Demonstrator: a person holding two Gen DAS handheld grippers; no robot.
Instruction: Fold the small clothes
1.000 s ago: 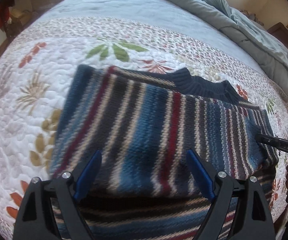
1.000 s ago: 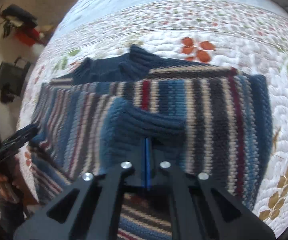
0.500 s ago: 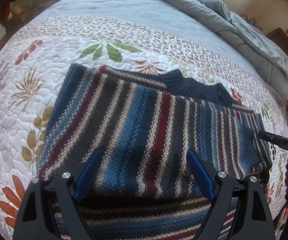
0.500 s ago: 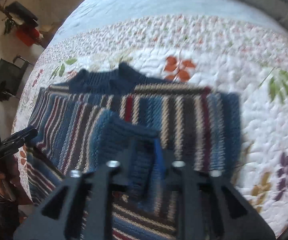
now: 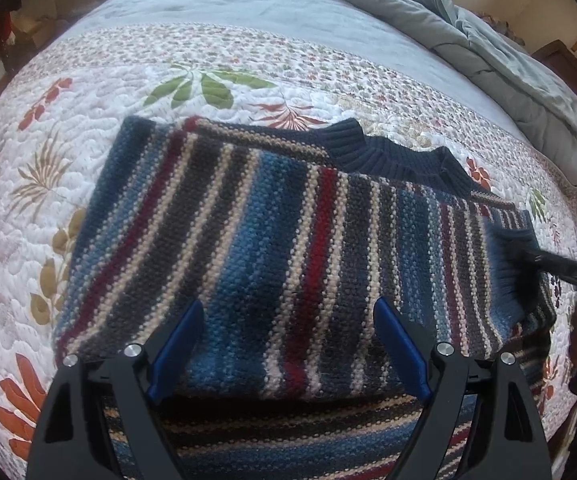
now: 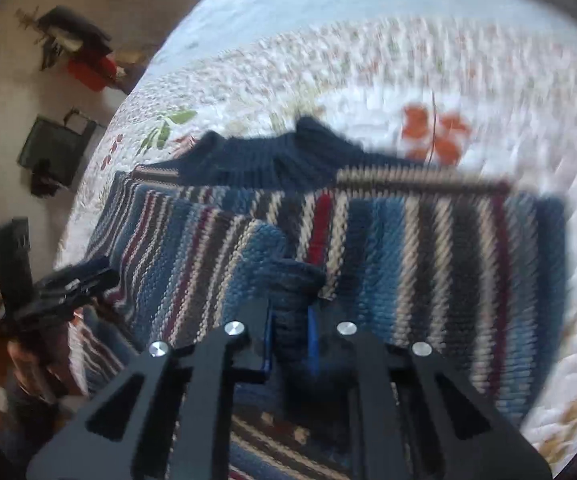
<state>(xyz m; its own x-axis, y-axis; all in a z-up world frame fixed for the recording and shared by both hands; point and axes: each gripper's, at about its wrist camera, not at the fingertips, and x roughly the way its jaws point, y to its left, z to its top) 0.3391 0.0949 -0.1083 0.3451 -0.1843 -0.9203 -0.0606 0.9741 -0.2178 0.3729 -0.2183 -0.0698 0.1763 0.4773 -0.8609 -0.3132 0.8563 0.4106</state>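
A striped knit sweater (image 5: 288,232) in blue, red, cream and grey lies on a floral quilt (image 5: 88,112), its lower part folded up over the body, navy collar (image 5: 400,156) at the far edge. My left gripper (image 5: 288,320) is open and empty, jaws wide apart just above the folded edge. My right gripper (image 6: 290,312) is shut on a ribbed blue sleeve cuff (image 6: 296,276) and holds it over the sweater's right side. It also shows in the left wrist view (image 5: 528,258) at the sweater's right edge. The right wrist view is blurred.
A grey duvet (image 5: 468,32) is bunched at the far right of the bed. The bed edge and floor with dark and red items (image 6: 76,52) lie at the left of the right wrist view. The left gripper's body (image 6: 60,284) shows there too.
My right gripper has carried the cuff inward over the sweater and its jaws stand slightly wider around it. The left gripper has drawn back a little, still open.
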